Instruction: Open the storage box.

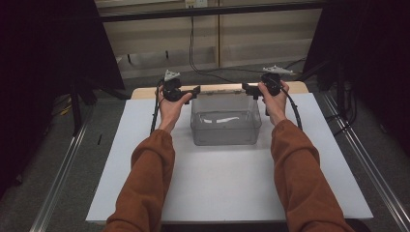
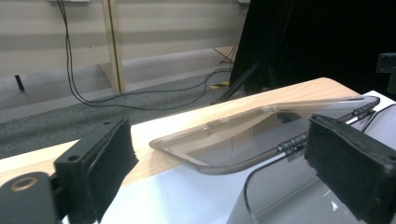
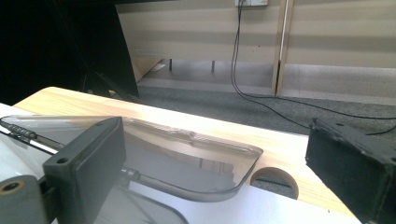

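While the person's forearms in rust-orange sleeves (image 1: 150, 179) reach up the white worktop (image 1: 227, 188), a clear plastic bin (image 1: 225, 126) sits between the two grippers near the far edge. It is a rounded-corner rectangular box with see-through walls; something pale and thin shows at its bottom, too faint to identify. Its hinged clear lid (image 2: 261, 135) stands tilted up at the back.

Starting at the left, the left gripper (image 1: 192, 91) is held just beside the bin's far left corner, its jaws pointing inward toward the lid. From the left gripper view those jaws stand wide apart, faced with coarse black foam, and the lid's rounded corner lies between them, ahead of the pads and touching neither. That view also shows a coiled metal spring (image 2: 293, 141) along the hinge line, close to the right-hand jaw.

At the right, the right gripper (image 1: 248, 89) mirrors it at the far right corner. Its jaws are likewise apart, the lid's other rounded corner between them. Beyond them that view shows a round hole (image 3: 274, 179) in the pale wooden board under the white sheet.
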{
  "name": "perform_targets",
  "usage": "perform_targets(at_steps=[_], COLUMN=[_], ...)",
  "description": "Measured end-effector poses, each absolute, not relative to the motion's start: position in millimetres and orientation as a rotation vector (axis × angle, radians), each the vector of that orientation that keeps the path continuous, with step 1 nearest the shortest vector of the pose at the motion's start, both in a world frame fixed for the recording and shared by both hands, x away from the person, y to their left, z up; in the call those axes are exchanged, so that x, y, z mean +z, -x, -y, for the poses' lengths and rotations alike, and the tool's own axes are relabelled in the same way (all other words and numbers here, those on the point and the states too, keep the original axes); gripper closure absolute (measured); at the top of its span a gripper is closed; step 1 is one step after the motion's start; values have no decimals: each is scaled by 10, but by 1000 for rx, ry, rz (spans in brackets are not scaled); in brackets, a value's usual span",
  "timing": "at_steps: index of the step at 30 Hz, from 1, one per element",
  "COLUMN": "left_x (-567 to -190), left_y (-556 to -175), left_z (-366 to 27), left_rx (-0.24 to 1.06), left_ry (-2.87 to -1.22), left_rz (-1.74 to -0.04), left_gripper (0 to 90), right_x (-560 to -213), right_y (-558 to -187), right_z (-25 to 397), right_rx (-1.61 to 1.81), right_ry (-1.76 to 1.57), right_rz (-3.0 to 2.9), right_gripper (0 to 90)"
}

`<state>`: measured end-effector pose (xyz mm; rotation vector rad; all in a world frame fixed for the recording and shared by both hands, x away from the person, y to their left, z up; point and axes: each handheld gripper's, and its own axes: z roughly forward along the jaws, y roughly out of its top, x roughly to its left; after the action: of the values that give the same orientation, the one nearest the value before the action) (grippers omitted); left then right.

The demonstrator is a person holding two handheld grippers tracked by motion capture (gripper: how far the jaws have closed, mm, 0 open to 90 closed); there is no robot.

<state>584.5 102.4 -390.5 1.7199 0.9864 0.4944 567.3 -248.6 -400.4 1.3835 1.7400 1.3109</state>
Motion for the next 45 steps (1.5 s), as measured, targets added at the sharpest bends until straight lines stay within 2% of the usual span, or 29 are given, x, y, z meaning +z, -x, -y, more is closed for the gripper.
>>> perform_targets(at_steps=[10, 45], left_x=[-3958, -3935], left_y=[-5633, -5003], left_z=[-1110, -1419], left_rx=[512, 563], left_ry=[-1708, -1609], left_rz=[-956, -912], left_gripper=[44, 36], right_x=[-3956, -3933], right_y=[-5483, -4942], right_z=[2484, 2516], right_rx=[1322, 1361], right_ry=[-1319, -1223], right_rz=[-1723, -1643], right_gripper=[31, 15])
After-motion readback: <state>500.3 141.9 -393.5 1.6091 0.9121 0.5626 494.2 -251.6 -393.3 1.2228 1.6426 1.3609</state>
